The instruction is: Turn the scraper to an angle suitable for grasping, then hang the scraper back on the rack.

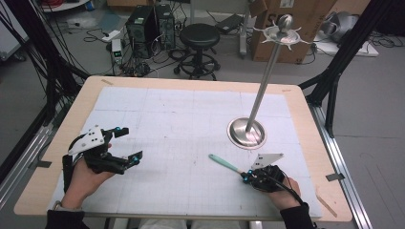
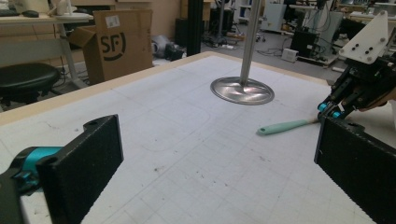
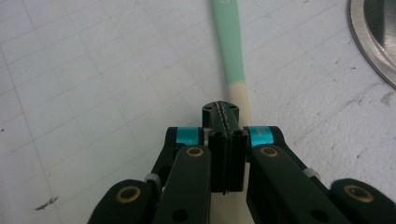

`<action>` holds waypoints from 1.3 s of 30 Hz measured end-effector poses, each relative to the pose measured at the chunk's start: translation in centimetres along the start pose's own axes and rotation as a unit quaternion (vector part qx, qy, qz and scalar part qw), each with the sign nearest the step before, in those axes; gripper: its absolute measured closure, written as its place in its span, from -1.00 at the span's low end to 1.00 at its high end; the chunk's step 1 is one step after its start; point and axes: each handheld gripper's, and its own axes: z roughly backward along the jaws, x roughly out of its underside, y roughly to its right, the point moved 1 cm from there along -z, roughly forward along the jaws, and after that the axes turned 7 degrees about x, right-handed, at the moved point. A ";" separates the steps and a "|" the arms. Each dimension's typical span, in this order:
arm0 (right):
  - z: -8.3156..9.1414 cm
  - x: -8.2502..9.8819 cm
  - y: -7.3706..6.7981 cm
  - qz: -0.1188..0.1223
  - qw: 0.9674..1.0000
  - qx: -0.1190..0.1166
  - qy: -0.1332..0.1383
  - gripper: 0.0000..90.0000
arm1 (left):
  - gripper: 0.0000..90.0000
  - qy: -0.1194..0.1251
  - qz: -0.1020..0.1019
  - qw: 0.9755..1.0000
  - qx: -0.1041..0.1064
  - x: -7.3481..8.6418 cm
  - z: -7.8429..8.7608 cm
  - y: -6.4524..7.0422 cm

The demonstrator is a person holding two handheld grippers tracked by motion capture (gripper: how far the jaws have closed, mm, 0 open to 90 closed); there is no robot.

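Observation:
A utensil with a mint-green handle (image 1: 223,162) and a cream neck lies on the white gridded mat, pointing up-left. My right gripper (image 1: 246,177) is at its near end, with the jaws pressed together. In the right gripper view the cream neck (image 3: 239,98) runs under and just right of the right gripper (image 3: 221,109); I cannot tell whether it is pinched. My left gripper (image 1: 129,144) stands wide open at the mat's left with nothing between its fingers. The left gripper view shows the left gripper (image 2: 219,158), the handle (image 2: 282,126) and the right gripper (image 2: 329,111) beyond.
A tall metal stand rises on a round base (image 1: 246,132) at the right of the mat, topped by a hooked disc (image 1: 282,33). The base rim (image 3: 369,42) lies close ahead of my right gripper. The wooden table edge (image 1: 305,114) borders the mat.

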 end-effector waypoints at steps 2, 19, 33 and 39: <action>0.0 -0.1 0.0 0.001 1.000 -0.001 -0.002 1.00 | -0.96 -0.001 -0.002 1.000 0.000 0.0 0.1 0.0; 3.7 -2.5 1.7 -0.007 0.995 -0.025 0.100 -0.22 | -0.96 0.002 0.000 1.000 -0.004 0.0 0.5 0.1; 3.9 -2.2 3.1 -0.027 0.994 -0.014 0.104 -0.97 | -0.96 -0.001 0.000 1.000 -0.001 0.1 0.2 0.0; 2.9 -3.0 2.8 -0.006 0.997 -0.012 0.079 -0.97 | -0.96 0.000 -0.001 1.000 -0.002 0.0 0.2 0.3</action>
